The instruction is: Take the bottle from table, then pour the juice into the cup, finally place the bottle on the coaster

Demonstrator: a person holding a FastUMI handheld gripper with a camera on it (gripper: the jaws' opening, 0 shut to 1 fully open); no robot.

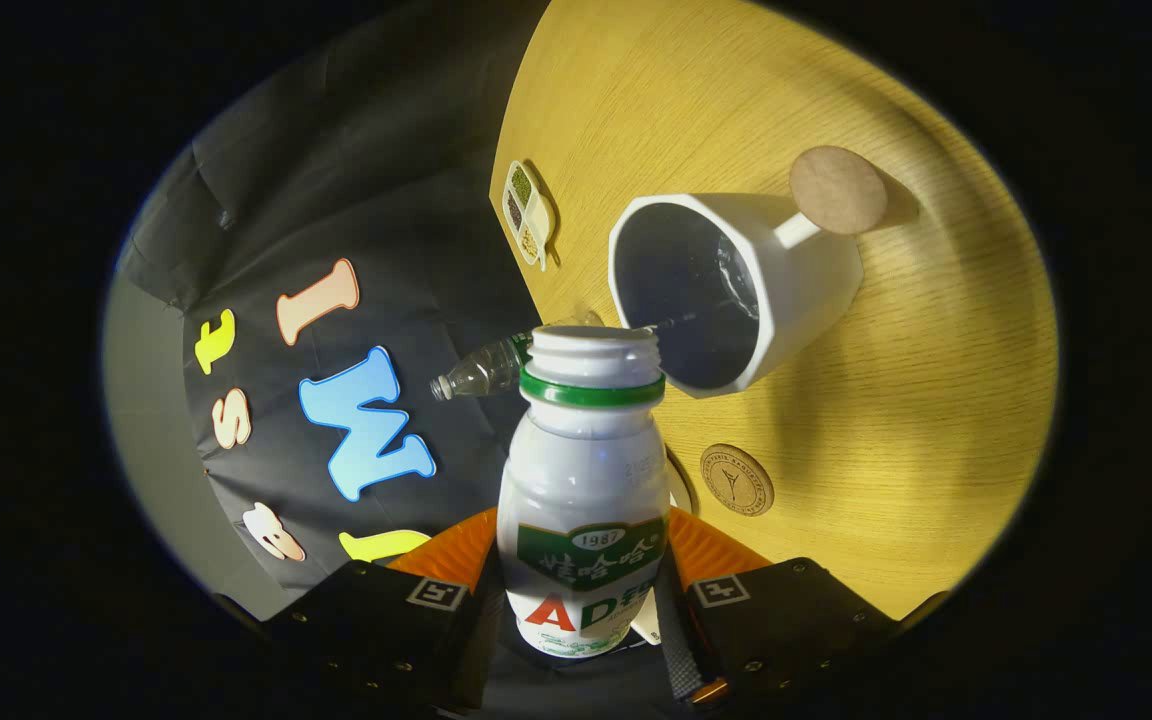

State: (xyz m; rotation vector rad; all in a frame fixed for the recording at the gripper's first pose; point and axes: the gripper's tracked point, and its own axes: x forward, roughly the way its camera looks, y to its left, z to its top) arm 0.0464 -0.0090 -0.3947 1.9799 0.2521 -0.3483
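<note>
White plastic, green-collared, the small open bottle (584, 500) is clamped between both fingers of the gripper (584, 610) at bottom centre. Its mouth is held at the rim of the white faceted cup (796, 300). A round cork coaster (737, 479) is seen lower right on the wooden table (936, 400).

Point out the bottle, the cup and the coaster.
bottle (584, 520): gripper view, on its label, held between the tool's fingers.
cup (816, 290): gripper view, on its white outer wall, just beyond the bottle's mouth.
coaster (736, 480): gripper view, on the middle of the round disc on the table.
</note>
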